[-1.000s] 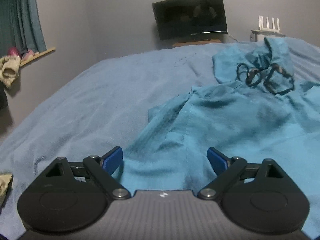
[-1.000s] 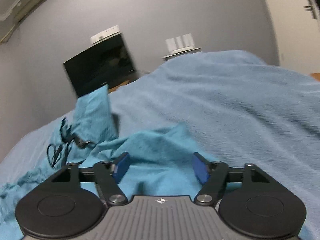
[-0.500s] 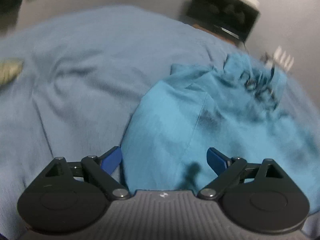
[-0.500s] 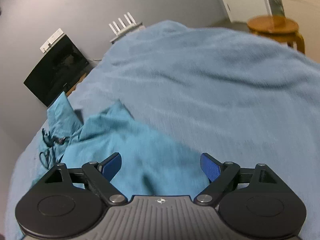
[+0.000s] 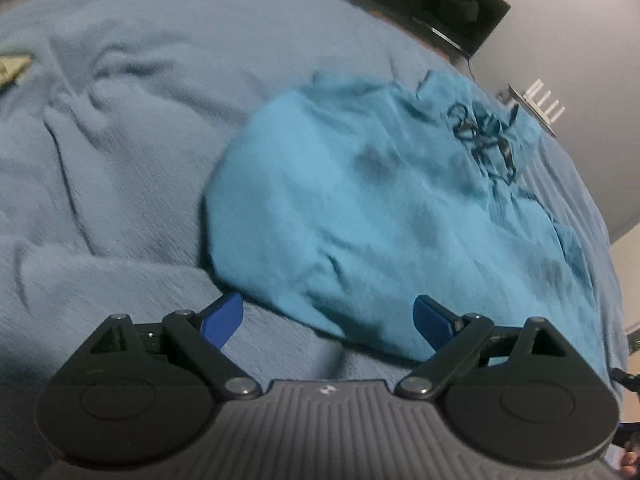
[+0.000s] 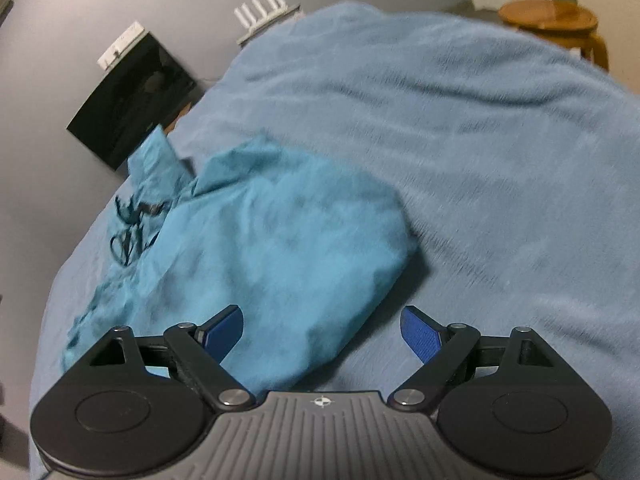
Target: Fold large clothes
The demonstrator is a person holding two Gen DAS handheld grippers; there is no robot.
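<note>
Left wrist view showed the left gripper (image 5: 328, 314) wide and empty over the teal garment's (image 5: 380, 216) near hem, the right gripper (image 6: 322, 326) likewise, so probably between folds, needing fresh hem grips.

I found no text, label or number that I could read in either view. Each gripper body carried only a small white mark, a logo without letters, too small for me to decipher.
</note>
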